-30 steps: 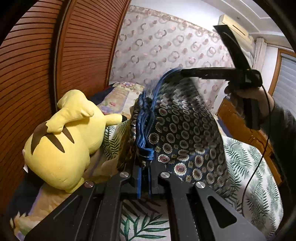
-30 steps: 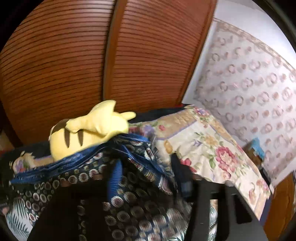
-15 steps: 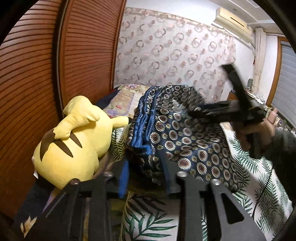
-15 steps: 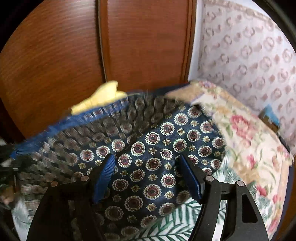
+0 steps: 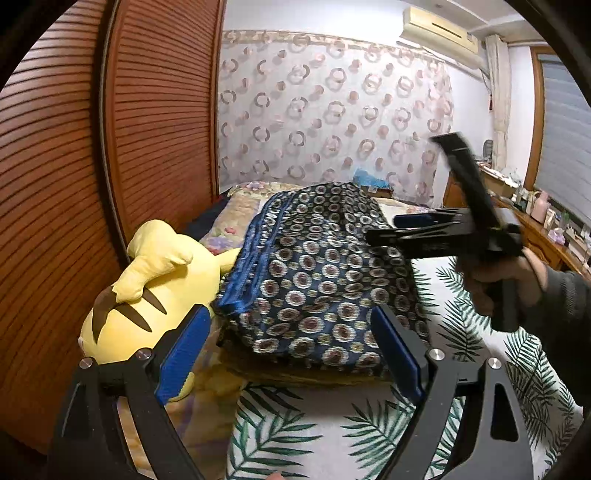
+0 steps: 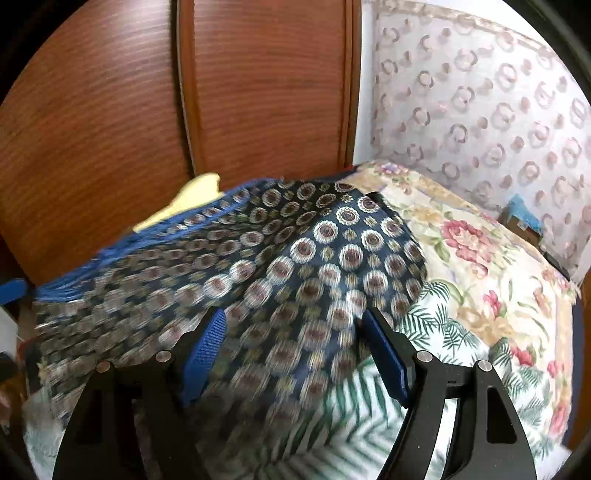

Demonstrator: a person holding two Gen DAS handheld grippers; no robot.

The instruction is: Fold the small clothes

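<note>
Left wrist view: left gripper (image 5: 288, 354) jaws are opening wide, the folded patterned garment (image 5: 317, 266) lying just ahead on the bed (image 5: 332, 424), unheld. Right gripper (image 6: 291, 354) jaws are opening above the garment's near edge. No containers show.

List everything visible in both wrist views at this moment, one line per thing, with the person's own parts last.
Patterned garment: one, dark blue with ringed medallions and a brighter blue edge, lying on the bed.
Plush toy: one, yellow with brown stripes, beside the garment against the wardrobe.
Leaf-print sheet: one, white with green fronds, under the garment.
Floral quilt: one, cream with pink flowers, beyond the garment.
Wardrobe doors: brown, slatted, behind the toy.
Curtain: one, pale with ring pattern, far wall.
Air conditioner: one, cream, high on wall.
Left claw: black, blue pads, jaws opening, not gripping the garment.
Right claw: same, jaws opening over the garment.
Hand: one, holding the right claw.
</note>
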